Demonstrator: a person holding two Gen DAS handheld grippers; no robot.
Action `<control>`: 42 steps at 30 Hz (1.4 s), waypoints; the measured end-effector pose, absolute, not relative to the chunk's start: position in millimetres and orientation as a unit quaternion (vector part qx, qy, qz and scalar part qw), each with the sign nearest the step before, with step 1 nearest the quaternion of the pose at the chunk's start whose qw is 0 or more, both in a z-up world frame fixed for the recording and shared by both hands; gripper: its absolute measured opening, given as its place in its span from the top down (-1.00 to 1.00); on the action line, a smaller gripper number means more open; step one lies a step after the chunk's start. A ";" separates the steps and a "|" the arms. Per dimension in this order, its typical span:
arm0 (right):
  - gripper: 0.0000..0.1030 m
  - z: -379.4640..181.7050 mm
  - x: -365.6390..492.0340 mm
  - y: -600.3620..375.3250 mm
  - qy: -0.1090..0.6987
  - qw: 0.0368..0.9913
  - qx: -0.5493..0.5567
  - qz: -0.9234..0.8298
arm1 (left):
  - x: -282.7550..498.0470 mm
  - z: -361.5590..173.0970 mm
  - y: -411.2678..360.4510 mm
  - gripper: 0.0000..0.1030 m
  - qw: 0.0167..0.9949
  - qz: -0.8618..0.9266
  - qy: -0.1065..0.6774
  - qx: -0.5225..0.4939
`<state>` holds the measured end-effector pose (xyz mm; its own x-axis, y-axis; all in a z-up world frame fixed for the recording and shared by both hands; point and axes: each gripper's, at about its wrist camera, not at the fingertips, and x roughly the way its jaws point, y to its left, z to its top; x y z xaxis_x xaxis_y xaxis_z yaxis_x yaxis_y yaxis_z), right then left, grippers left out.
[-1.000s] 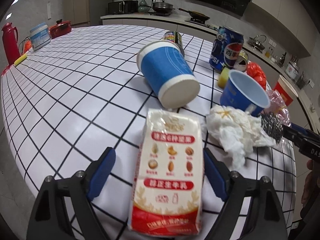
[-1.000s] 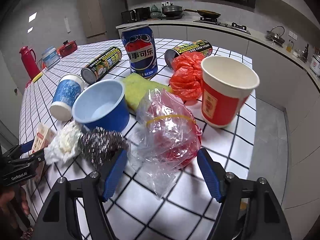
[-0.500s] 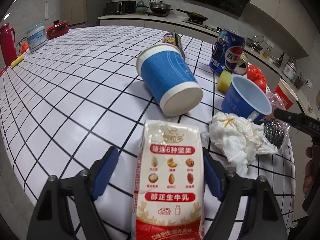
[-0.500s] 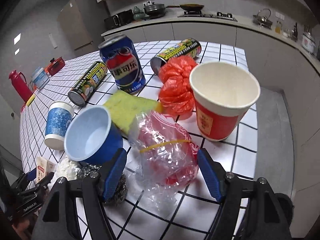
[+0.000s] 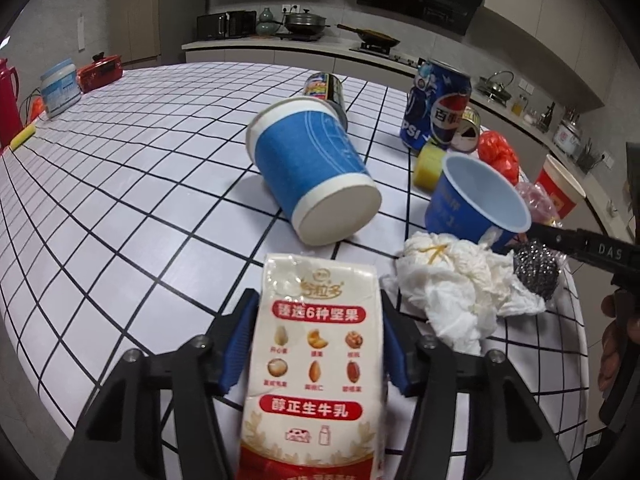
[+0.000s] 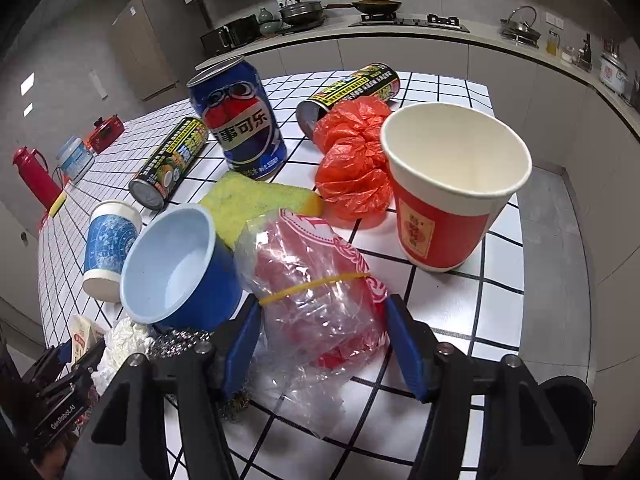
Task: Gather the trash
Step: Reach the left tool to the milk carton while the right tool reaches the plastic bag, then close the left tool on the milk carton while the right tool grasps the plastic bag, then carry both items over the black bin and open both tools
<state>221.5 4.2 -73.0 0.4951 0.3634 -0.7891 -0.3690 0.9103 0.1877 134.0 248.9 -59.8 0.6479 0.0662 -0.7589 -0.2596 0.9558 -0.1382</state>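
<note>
Grasp step: left hand-held gripper (image 5: 316, 344) closing around milk carton (image 5: 316, 364), right hand-held gripper (image 6: 324, 344) closing around plastic bag (image 6: 316, 300); next, firm both grips, then lift clear of worktop (image 5: 120, 184).

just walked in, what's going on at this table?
A person is clearing trash off a checked table with a handheld gripper in each hand. The left gripper is closing on a milk carton, pads at its sides. The right gripper is closing around a crumpled plastic bag. Cups, cans, a sponge, a tissue wad and a steel scourer are not yet collected.
</note>
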 end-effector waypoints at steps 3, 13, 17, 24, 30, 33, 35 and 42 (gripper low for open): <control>-0.16 -70.2 215.8 2.9 0.450 0.867 0.000 0.215 | 130.5 -56.2 246.8 -0.11 0.902 0.086 0.405 -0.118; -0.12 -41.7 190.8 -16.6 0.420 0.883 0.022 0.207 | 118.0 -25.5 235.7 -0.10 0.916 0.080 0.377 -0.113; -0.09 -28.8 179.8 -29.8 0.409 0.889 0.024 0.204 | 117.8 -8.0 221.4 -0.10 0.925 0.065 0.360 -0.106; -0.08 -15.1 160.0 -68.2 0.395 0.898 0.042 0.189 | 121.9 8.4 186.1 -0.10 0.933 0.030 0.346 -0.094; -0.08 -10.6 141.9 -119.0 0.390 0.906 0.060 0.156 | 126.0 8.6 142.3 -0.10 0.933 -0.014 0.350 -0.080; -0.08 -10.6 132.0 -154.0 0.390 0.909 0.067 0.127 | 129.3 8.8 111.8 -0.10 0.933 -0.043 0.350 -0.074; -0.08 -13.7 125.2 -179.6 0.394 0.910 0.071 0.106 | 131.9 8.0 89.3 -0.10 0.932 -0.063 0.351 -0.069; -0.08 -36.3 104.4 -269.7 0.416 0.904 0.087 0.046 | 142.7 2.4 -2.4 -0.10 0.920 -0.135 0.364 -0.049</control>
